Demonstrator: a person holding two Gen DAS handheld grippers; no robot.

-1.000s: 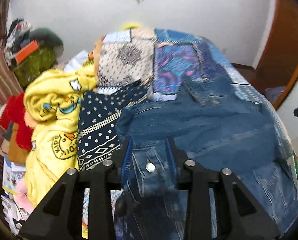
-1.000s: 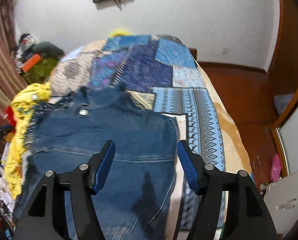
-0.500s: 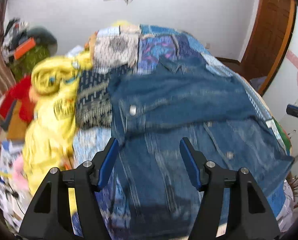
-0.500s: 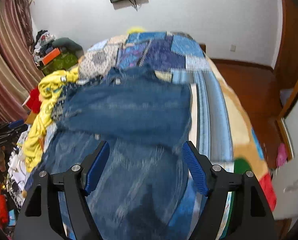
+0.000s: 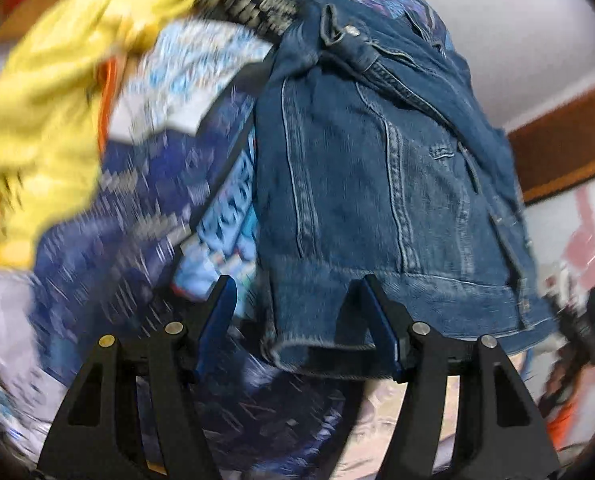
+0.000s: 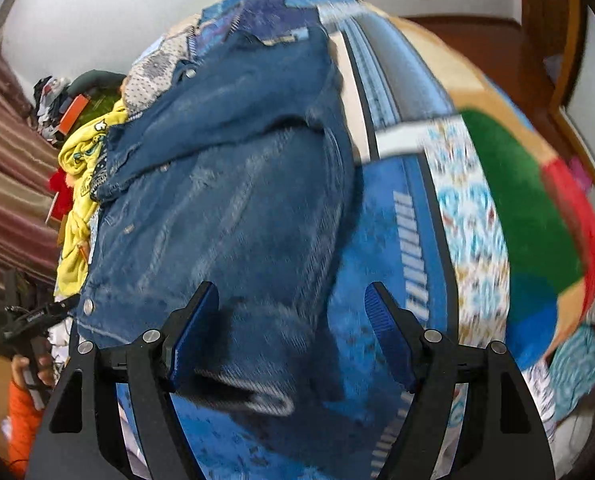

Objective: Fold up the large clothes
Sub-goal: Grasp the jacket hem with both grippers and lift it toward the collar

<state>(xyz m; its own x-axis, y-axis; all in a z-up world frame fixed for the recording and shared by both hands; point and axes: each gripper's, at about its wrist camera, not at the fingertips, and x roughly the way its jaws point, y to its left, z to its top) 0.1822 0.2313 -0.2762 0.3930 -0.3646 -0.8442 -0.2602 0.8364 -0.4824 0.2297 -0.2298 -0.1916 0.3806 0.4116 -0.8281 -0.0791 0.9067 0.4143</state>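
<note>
In the left wrist view, the left gripper (image 5: 297, 320) fills the bottom of the frame, angled steeply down, its two blue-padded fingers (image 5: 219, 312) standing well apart. The near corner of a denim jacket (image 5: 377, 184) lies in the gap between them, and the pads do not press on it. The jacket stretches from that hem at lower centre up toward the top centre of the frame, where its collar and a metal button (image 5: 352, 31) sit, so its long axis runs bottom to top, leaning slightly left at the far end. It lies on a blue patchwork bedspread (image 5: 145, 216); a yellow garment (image 5: 45, 120), blurred, fills the upper left. In the right wrist view, the right gripper (image 6: 291, 328) also tilts downward at the bottom of the frame, fingers spread wide and pinching nothing, with the jacket's lower hem beneath the gap and the left finger. Here the jacket runs from lower centre up to the upper centre. At the lower left edge, a hand (image 6: 33, 364) with an orange sleeve (image 6: 21, 420) holds the other gripper's handle.
</note>
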